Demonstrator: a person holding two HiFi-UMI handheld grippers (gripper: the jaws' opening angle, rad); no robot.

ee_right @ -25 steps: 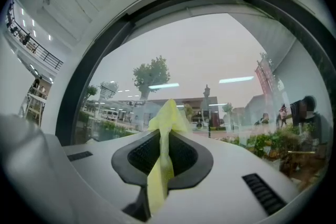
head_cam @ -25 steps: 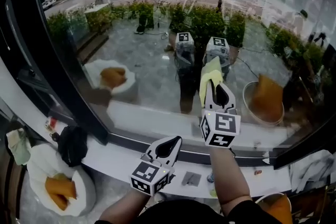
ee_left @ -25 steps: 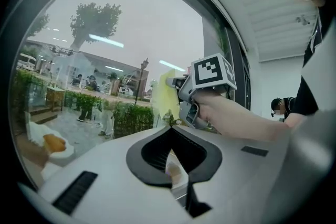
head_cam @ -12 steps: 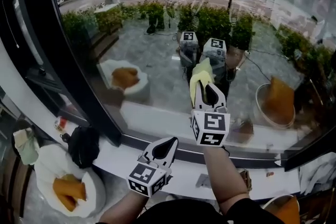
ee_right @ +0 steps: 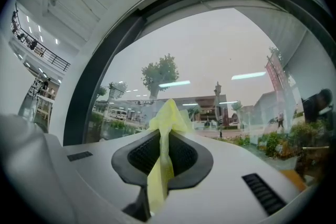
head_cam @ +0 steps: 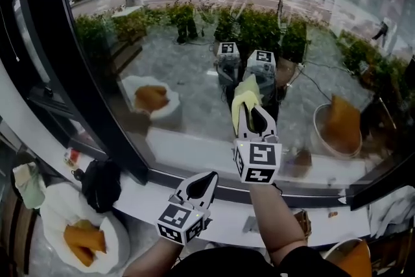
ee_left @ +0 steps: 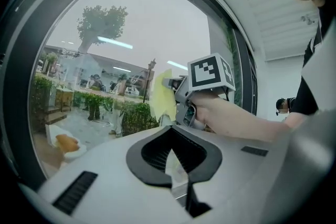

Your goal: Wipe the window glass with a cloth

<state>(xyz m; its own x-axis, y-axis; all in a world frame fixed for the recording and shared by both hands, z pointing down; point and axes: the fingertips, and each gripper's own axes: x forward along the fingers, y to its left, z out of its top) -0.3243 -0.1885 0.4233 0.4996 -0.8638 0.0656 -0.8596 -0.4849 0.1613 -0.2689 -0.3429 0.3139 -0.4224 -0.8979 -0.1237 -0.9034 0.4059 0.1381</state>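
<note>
The right tool, at the centre of the head view, was pinching a crumpled yellow cloth between its closed jaws. The cloth's free end met its own reflection on the large curved window glass. In the right gripper view the cloth stood up from the right tool. The left tool, lower centre over the white sill, had its jaws pressed together on nothing. At lower left, a white rounded tub seat held an orange cushion, beside a black bag.
</note>
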